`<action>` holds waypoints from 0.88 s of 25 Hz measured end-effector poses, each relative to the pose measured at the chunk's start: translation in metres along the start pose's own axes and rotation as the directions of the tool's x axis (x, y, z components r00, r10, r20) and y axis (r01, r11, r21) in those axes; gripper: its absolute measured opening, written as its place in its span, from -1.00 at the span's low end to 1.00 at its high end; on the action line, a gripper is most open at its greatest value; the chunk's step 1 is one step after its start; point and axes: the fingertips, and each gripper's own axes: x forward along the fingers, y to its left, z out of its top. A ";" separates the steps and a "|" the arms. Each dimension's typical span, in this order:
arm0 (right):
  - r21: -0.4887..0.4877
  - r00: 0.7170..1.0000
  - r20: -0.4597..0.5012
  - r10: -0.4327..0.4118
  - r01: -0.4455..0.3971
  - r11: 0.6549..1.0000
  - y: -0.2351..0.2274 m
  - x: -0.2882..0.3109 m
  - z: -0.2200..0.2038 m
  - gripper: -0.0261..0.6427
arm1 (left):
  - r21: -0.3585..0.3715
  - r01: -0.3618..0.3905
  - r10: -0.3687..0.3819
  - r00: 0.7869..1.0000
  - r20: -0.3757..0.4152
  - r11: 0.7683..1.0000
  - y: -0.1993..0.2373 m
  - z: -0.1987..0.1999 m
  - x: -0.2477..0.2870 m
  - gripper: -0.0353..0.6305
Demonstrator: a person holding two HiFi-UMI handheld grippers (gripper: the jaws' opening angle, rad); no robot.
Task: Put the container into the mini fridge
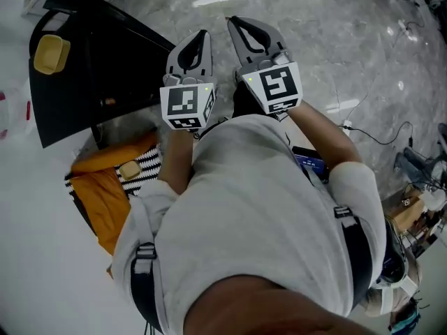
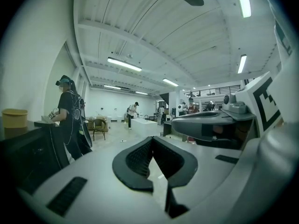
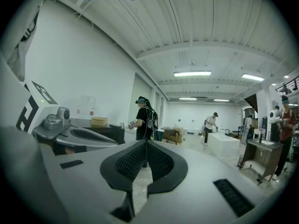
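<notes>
A yellow container point(image 1: 51, 53) sits on top of the black mini fridge point(image 1: 91, 75) at the upper left of the head view. It shows as a tan tub point(image 2: 14, 118) at the far left of the left gripper view, and small point(image 3: 99, 121) in the right gripper view. I hold both grippers up side by side in front of my chest, pointing out over the floor and away from the fridge. My left gripper point(image 1: 203, 35) point(image 2: 153, 139) is shut with nothing in it. My right gripper point(image 1: 231, 22) point(image 3: 146, 142) is likewise shut and empty.
An orange and black-white striped cloth point(image 1: 115, 176) lies below the fridge. A person in black point(image 2: 70, 120) stands by the fridge, and others stand farther off near a white counter point(image 2: 142, 124). A cable point(image 1: 377, 138) runs over the marble floor at the right.
</notes>
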 end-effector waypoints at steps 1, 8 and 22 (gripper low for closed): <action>0.004 1.000 -0.003 0.017 -0.017 1.000 -0.006 0.013 0.000 -0.80 | -0.001 -0.010 0.010 1.000 -0.009 1.000 0.008 0.001 0.011 -0.86; 0.008 0.981 -0.040 0.189 -0.189 0.982 -0.047 0.087 -0.002 -0.80 | 0.031 -0.107 0.108 0.992 -0.060 0.994 0.049 0.016 0.083 -0.86; -0.014 0.741 -0.026 0.672 -0.672 0.740 0.042 0.203 -0.002 -0.80 | 0.134 -0.462 0.481 0.844 -0.236 0.877 0.175 0.003 0.060 -0.86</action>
